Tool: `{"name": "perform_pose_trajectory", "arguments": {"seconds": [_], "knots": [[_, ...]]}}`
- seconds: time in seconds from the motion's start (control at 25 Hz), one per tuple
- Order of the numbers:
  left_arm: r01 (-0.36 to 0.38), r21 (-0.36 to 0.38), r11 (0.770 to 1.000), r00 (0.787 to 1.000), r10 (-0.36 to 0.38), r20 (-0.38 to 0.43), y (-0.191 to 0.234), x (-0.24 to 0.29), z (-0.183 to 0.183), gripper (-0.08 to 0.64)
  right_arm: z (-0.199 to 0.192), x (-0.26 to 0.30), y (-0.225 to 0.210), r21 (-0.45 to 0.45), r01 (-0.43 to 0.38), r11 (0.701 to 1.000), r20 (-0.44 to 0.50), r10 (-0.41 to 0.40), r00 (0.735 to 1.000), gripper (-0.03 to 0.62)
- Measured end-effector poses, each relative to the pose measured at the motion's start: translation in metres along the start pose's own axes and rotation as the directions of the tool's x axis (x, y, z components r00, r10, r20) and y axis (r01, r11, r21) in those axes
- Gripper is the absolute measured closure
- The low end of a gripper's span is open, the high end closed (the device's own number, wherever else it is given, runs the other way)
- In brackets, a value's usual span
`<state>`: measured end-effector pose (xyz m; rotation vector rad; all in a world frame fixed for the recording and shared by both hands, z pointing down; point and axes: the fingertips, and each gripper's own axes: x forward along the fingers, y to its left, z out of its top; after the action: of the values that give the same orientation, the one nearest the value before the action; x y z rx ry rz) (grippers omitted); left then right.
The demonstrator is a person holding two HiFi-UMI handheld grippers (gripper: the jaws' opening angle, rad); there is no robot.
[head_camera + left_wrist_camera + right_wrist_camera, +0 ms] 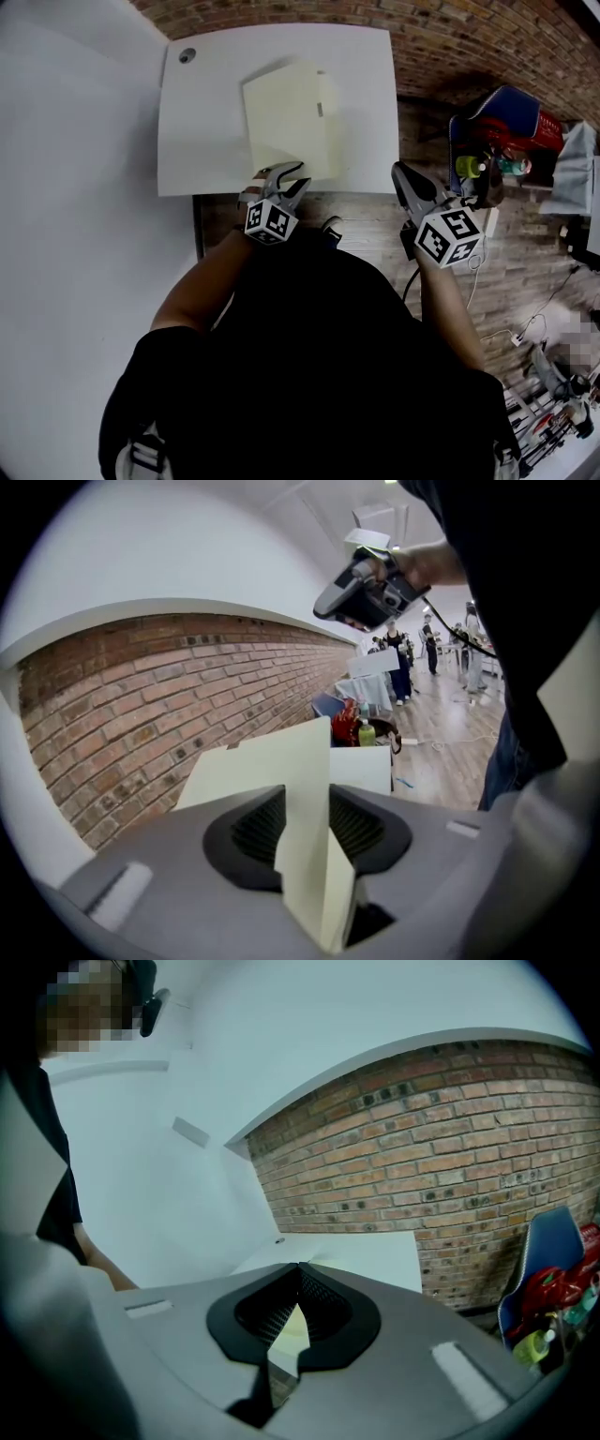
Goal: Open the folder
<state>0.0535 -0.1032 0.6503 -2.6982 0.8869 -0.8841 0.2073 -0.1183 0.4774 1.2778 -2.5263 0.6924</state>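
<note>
A cream folder point(291, 117) lies on the white table point(202, 141), reaching to its near edge. My left gripper point(289, 175) is at the folder's near edge, shut on the cover. In the left gripper view the cover point(309, 836) stands as a lifted sheet pinched between the ribbed pads, with the rest of the folder point(234, 771) flat beyond. My right gripper point(401, 173) hangs off the table's near right corner, apart from the folder. Its jaws meet at the tips point(298, 1267) with nothing between them.
A brick wall point(469, 37) runs behind the table and a white wall stands at the left. A round grommet point(187, 55) sits in the table's far left corner. A blue seat with bottles and red items point(502, 131) stands at the right, with cables on the floor.
</note>
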Motion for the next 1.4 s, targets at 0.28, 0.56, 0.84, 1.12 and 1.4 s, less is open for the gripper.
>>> {"name": "perform_pose_trajectory", "arguments": {"seconds": [0.28,0.56,0.84,1.12,1.4], "knots": [[-0.057,-0.055,0.997,0.998,0.058,0.013,0.009,-0.023,-0.015,0.442,-0.001,0.013,0.011,-0.029,-0.047,0.998,-0.021,0.047,0.999,0.592],[-0.133,-0.143,0.981,0.99,0.137,0.016,0.028,-0.048,-0.012,0.457,0.004,0.026,0.025,-0.049,-0.104,0.993,-0.035,0.102,0.994,0.592],[-0.207,-0.226,0.952,0.977,0.213,0.005,0.043,-0.067,-0.018,0.457,0.005,0.039,0.032,-0.066,-0.142,0.988,-0.049,0.139,0.989,0.592],[-0.261,-0.316,0.912,0.961,0.275,0.001,0.054,-0.086,-0.028,0.469,0.006,0.047,0.04,-0.083,-0.174,0.981,-0.066,0.168,0.984,0.592],[-0.322,-0.435,0.841,0.935,0.355,-0.006,0.072,-0.111,-0.044,0.486,0.007,0.051,0.048,-0.095,-0.191,0.977,-0.074,0.185,0.98,0.592]]}}
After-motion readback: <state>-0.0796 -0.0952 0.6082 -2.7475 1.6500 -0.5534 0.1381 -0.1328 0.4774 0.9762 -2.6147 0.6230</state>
